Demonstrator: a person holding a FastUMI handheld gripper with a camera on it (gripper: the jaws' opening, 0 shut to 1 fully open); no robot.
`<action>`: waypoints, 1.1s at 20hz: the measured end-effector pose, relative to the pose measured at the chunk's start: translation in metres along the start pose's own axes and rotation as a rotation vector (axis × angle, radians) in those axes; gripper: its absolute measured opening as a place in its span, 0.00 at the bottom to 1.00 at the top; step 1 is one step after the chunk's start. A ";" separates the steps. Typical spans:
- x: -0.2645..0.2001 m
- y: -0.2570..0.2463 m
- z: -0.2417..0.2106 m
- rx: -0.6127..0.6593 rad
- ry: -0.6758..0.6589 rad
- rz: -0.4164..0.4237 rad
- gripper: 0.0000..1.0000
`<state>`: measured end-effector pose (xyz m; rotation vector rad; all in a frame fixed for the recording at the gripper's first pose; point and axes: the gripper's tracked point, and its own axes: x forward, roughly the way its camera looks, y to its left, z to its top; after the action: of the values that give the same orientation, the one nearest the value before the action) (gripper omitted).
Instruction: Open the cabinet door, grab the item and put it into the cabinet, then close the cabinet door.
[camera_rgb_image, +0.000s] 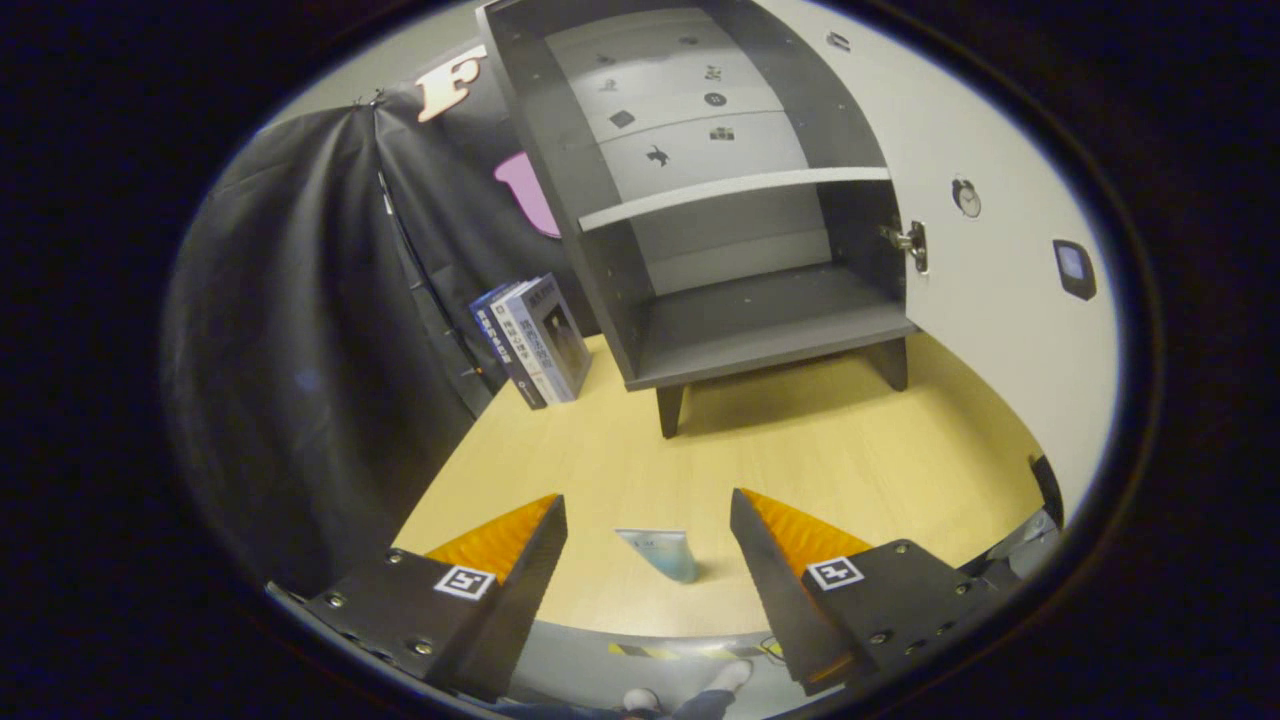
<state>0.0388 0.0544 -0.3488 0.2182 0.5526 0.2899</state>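
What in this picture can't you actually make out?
- The small item standing between the open fingers: too small to identify.
- Books beside the cabinet: cover text too small to read.
- Stickers on the cabinet's back panel: too tiny to tell apart.
- The open door: its outer side faces away, and its handle is hidden.

The dark grey matt board cabinet has a shiny metal hinge and stands on a smooth pale wood-look tabletop. Beside it hangs matt black cloth and stand glossy-covered paper books.
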 end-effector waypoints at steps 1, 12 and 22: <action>0.008 0.000 -0.007 -0.008 0.010 -0.009 0.98; 0.070 -0.017 -0.064 -0.099 0.053 -0.160 0.73; 0.028 -0.008 0.042 -0.111 -0.045 -0.146 0.50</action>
<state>0.0858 0.0505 -0.3299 0.0767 0.5035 0.1732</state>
